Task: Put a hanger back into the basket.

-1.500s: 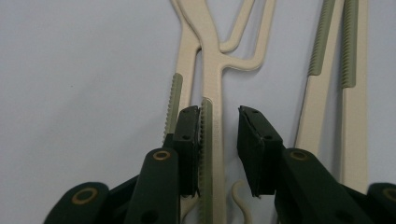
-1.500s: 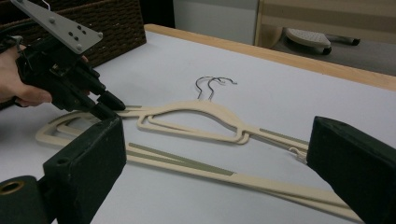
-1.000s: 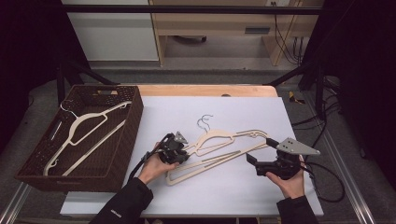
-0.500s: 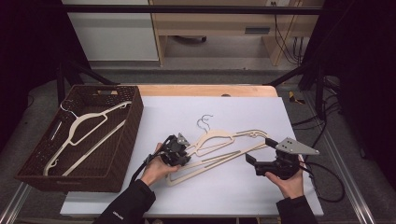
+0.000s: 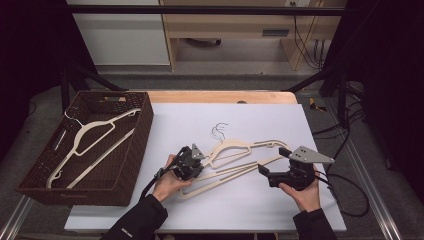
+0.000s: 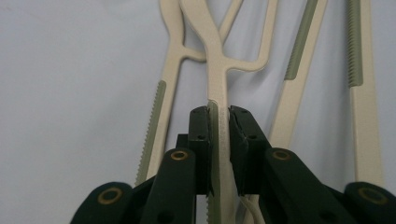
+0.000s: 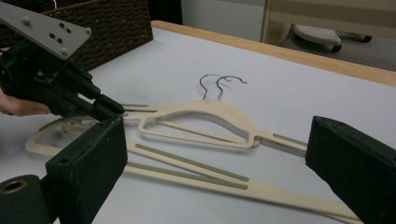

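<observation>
High view: 2 cream hangers (image 5: 235,150) lie stacked mid-table on the white sheet (image 5: 250,210), the left gripper (image 5: 196,159) at their left end and the right gripper (image 5: 267,172) by the lower bars on the right. A brown wicker basket (image 5: 137,145) at the left holds another hanger (image 5: 87,137).

Left gripper view gets the close-up: the jaws have just been closing and now pinch 1 hanger arm (image 6: 218,107) between the pads.

Right gripper view: its jaws are spread wide, nothing between them, hangers (image 7: 205,119) lying just ahead, wire hooks up. A wooden table edge (image 7: 280,49) sits behind.
</observation>
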Available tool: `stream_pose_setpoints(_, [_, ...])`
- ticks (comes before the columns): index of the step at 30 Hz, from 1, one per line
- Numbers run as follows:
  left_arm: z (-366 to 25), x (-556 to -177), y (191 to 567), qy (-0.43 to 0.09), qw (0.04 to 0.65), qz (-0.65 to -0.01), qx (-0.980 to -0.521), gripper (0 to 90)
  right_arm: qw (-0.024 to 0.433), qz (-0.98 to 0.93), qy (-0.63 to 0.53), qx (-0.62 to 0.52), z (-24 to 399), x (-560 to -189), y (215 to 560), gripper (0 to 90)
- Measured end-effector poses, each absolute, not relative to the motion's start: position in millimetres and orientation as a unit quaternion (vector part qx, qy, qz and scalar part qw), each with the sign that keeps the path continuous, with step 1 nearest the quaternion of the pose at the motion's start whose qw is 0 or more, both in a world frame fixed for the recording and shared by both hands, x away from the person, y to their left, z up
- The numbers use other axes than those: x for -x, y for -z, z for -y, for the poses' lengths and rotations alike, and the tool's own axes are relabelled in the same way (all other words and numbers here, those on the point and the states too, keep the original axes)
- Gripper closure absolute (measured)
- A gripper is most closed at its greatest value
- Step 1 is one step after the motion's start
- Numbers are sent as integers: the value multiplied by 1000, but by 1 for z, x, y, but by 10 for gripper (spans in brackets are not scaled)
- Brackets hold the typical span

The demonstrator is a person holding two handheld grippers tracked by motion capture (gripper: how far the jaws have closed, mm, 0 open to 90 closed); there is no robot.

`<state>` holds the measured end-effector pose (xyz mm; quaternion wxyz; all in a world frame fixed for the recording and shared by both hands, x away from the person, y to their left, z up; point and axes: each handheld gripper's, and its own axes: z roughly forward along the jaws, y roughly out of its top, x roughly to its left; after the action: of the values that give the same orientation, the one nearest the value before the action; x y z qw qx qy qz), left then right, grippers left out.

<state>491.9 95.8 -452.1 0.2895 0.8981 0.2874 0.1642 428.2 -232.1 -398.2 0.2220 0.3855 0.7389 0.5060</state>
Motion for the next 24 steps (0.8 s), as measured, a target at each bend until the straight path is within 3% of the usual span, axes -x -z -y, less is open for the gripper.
stream_pose_setpoints(24, [-105, -464, 415, -231, 326, -273, -875, 795, 188, -754, -508, -372, 167, -484, 400, 108])
